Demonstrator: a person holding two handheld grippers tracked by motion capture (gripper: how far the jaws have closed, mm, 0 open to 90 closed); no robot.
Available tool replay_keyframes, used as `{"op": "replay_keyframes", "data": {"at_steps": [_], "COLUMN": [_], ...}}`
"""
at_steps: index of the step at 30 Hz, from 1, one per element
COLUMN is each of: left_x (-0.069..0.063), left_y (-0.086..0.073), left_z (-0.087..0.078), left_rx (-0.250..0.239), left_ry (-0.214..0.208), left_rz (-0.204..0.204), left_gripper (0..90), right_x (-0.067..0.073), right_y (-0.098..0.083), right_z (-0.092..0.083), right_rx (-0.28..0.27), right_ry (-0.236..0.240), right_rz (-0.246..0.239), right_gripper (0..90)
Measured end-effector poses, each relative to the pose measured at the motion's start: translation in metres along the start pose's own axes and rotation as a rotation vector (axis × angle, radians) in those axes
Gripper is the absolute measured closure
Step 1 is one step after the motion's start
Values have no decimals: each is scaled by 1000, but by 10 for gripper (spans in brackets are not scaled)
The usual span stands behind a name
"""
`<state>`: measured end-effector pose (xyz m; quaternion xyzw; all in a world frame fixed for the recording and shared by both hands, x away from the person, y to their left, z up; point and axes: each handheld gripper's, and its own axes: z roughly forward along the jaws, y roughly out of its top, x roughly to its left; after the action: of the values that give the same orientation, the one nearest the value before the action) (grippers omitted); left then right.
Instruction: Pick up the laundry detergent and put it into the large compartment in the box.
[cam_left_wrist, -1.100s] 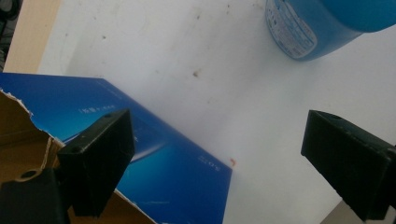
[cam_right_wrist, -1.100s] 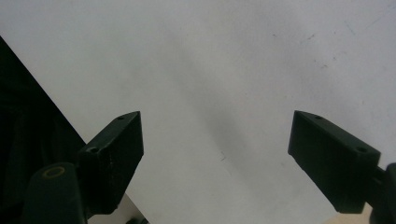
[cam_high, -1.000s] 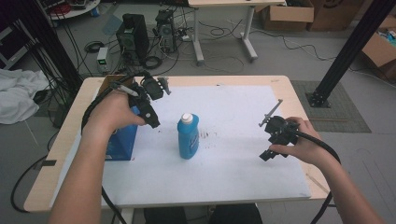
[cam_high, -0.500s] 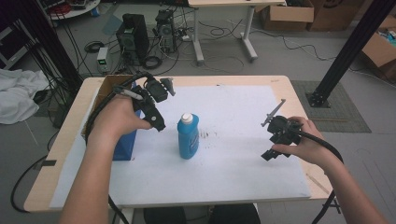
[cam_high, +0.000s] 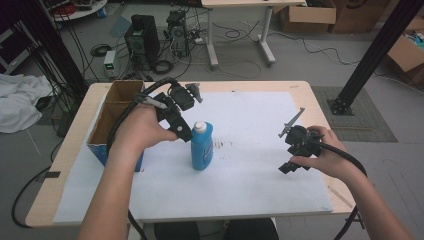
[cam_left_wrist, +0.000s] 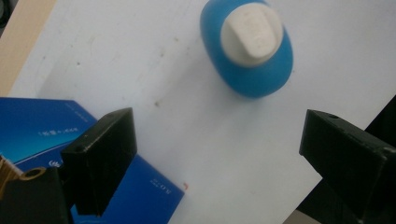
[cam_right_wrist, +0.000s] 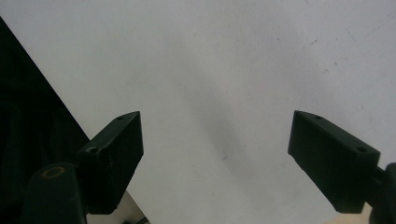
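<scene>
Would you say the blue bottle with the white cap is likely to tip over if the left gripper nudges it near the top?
Probably yes: the blue bottle stands upright, tall for its narrow oval base, so a high push may topple it. Its smooth plastic body could slip between the left gripper's open jaws. Flattened sides suggest it would slide rather than roll.

Looks like a lab or workshop: computer towers (cam_high: 145, 37) and tangled cables (cam_high: 235, 35) on the grey floor beyond the table (cam_high: 300, 90), cardboard boxes (cam_high: 320, 15) far right, black frame struts (cam_high: 372, 55).
</scene>
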<state>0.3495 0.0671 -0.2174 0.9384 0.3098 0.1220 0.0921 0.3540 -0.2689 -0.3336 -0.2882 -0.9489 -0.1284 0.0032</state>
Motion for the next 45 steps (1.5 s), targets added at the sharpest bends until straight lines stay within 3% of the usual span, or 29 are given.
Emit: {"op": "replay_keyframes", "data": {"at_steps": [12, 25, 45], "left_x": [-12, -20, -27], "left_y": [19, 40, 54], "left_z": [10, 32, 60], "left_rx": [-12, 1, 50], "left_ry": [-6, -5, -4], "left_rz": [-44, -108, -167], "left_gripper": [113, 101, 98], "right_x": [1, -2, -4], "right_y": [-1, -6, -12], "right_z": [-1, 0, 3], "right_rx": [-16, -26, -34], "right_ry": [-3, -3, 1], "right_rz": [4, 5, 14], "right_gripper": [179, 178, 180]}}
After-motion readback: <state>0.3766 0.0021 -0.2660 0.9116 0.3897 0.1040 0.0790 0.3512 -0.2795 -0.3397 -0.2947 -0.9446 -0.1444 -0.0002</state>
